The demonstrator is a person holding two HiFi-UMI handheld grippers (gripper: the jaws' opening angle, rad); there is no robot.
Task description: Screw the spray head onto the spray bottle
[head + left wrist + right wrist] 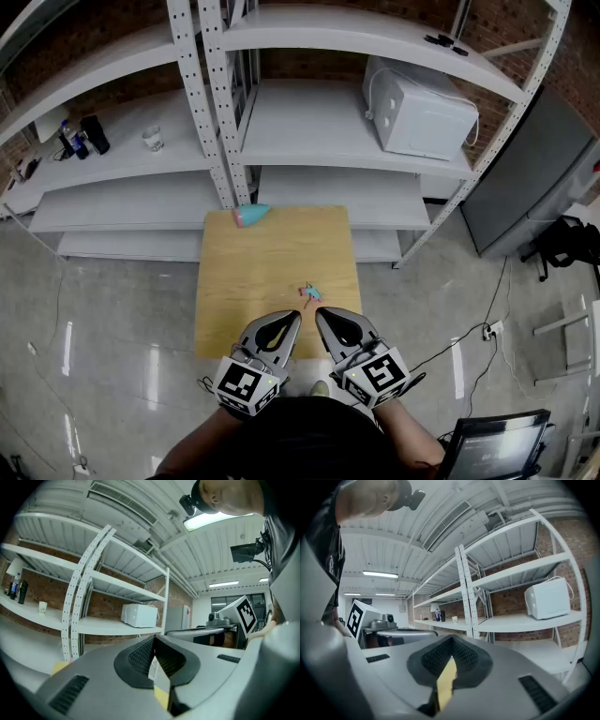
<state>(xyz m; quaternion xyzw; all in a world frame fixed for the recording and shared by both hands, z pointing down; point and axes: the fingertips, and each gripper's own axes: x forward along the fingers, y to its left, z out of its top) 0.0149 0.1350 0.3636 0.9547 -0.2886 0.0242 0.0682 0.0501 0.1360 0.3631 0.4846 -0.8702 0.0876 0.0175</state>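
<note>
Both grippers hang over the near edge of the wooden table (267, 258), side by side and apart from each other. The left gripper (292, 321) has its jaws pressed fully together, the black ribbed pads (139, 656) meeting at the tips with nothing between them. The right gripper (323, 317) is the same, its pads (435, 656) closed on each other and empty. Neither touches anything on the table.

One spray head (310, 293), pink and teal, lies on the table's near half, right of the middle, just beyond the two gripper tips. One spray bottle (251, 215), teal with a pink end, lies on its side at the table's far edge, left of the middle, well apart from the head.

Beyond the table's far edge stands white shelving (319, 122) holding one white boxy appliance (419, 111) and one small cup (153, 139)
</note>
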